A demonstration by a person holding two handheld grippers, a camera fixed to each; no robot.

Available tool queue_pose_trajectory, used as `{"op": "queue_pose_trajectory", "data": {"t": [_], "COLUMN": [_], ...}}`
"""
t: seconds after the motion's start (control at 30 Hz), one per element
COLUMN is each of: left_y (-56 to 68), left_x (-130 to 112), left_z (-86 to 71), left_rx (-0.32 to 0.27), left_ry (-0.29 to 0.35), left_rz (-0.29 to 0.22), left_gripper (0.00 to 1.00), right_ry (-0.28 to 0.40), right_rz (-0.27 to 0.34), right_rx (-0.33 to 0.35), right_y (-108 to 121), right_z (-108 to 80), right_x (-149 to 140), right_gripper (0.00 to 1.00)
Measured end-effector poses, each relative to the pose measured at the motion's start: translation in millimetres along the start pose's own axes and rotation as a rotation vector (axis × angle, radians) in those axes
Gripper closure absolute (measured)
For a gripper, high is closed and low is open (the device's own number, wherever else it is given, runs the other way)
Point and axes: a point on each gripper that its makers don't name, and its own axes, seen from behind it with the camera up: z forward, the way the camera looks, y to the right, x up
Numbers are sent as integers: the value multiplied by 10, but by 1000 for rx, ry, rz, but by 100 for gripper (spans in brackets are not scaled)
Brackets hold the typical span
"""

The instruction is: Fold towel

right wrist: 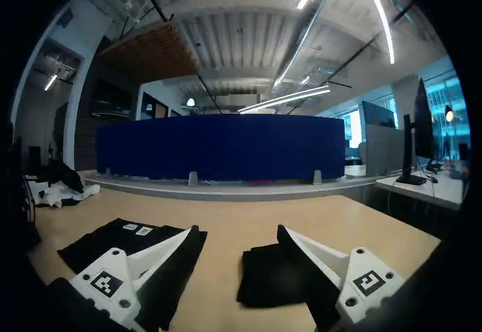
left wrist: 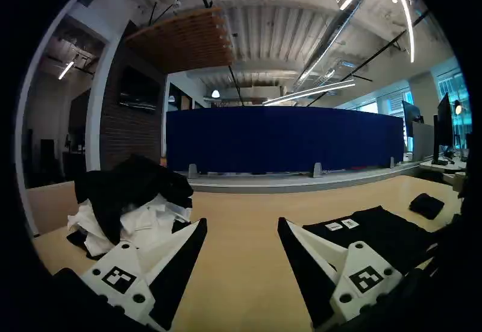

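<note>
1. Open office. A blue partition (left wrist: 283,139) stands behind a wooden table (left wrist: 241,272), with strip lights overhead.
2. The left gripper (left wrist: 241,223) has its jaws wide apart and holds nothing. It is low over bare table.
3. The right gripper (right wrist: 238,229) is also spread wide with nothing between the pads.
4. The task's thing is the black towel (left wrist: 373,232), spread flat on the table. In the left gripper view it is just right of the right-hand finger. In the right gripper view it sits behind the left-hand finger, so it lies between the 2 grippers.
5. A small folded towel (right wrist: 271,275) lies between the right gripper's fingers, close by its right-hand finger. It looks done.
6. A pile of black and white cloths (left wrist: 129,205) sits at the left of the table, apart from the spread towel.
7. The step in hand looks like approach for the first fold, with no grasp yet.
8. To do it well, bring each gripper to 1 corner of the same edge and pinch a single layer. Lift both together, carry them over level, and line the edges up before letting go.
9. Towel direction: 2 white tags (left wrist: 341,225) sit at its far side, toward the partition.
10. The long axis seems to run across the table, roughly along the partition. The near edge is hidden by fingers, so this is not certain.
</note>
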Motion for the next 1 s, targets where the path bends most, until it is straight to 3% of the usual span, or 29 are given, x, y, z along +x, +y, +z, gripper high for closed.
{"op": "queue_pose_trajectory", "data": {"t": [0.27, 0.47, 0.87, 1.0], "left_y": [-30, -58, -51, -22], "left_x": [77, 521, 1360, 1485], "left_z": [1, 25, -30, -3], "left_rx": [2, -13, -10, -17], "left_ry": [6, 52, 48, 47], "left_rz": [4, -4, 3, -5], "left_gripper": [13, 13, 13, 13], "right_ry": [-12, 35, 40, 35], "right_rz": [-7, -4, -3, 4], "right_rx": [-23, -25, -37, -45], "right_y": [48, 20, 3, 34], "right_z": [20, -21, -108, -123], "right_x": [23, 468, 1425, 1570], "right_gripper": [0, 0, 0, 0]}}
